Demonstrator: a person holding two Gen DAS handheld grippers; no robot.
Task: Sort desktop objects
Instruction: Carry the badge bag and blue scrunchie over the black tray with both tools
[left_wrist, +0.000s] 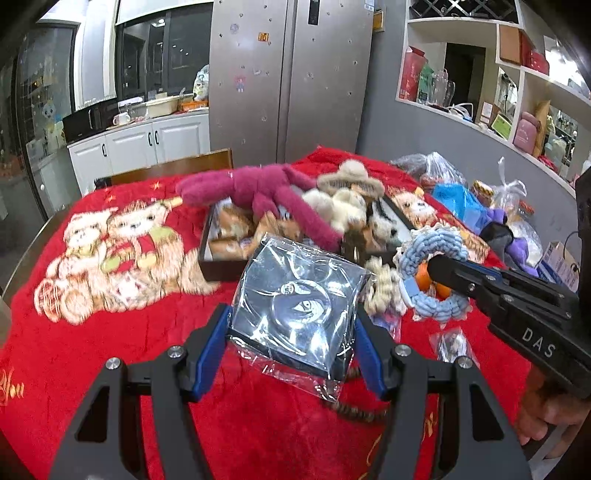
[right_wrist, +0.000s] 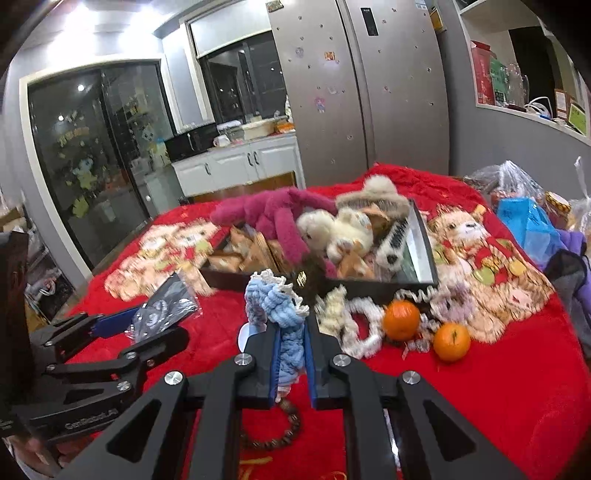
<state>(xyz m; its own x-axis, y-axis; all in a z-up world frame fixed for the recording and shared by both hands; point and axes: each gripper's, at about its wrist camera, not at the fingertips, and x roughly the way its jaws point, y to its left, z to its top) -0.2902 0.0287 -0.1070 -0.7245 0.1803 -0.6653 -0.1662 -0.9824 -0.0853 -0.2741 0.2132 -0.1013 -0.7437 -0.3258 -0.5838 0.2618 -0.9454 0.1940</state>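
Note:
My left gripper (left_wrist: 293, 328) is shut on a dark square packet in clear plastic (left_wrist: 295, 299) and holds it above the red cloth; it also shows in the right wrist view (right_wrist: 162, 310). My right gripper (right_wrist: 291, 325) is shut on a blue and white rope ring toy (right_wrist: 275, 306), lifted off the cloth; the toy shows in the left wrist view (left_wrist: 436, 273). A dark tray (left_wrist: 221, 266) behind holds a magenta plush (left_wrist: 266, 195), cream plush toys (left_wrist: 343, 210) and snack packs.
Two oranges (right_wrist: 400, 319) (right_wrist: 451, 341) and white rope toys (right_wrist: 354, 325) lie right of my right gripper. A bead bracelet (right_wrist: 284, 428) lies under it. Plastic bags (left_wrist: 461, 199) and purple cloth crowd the table's right side. A small packet (left_wrist: 452, 345) lies on the cloth.

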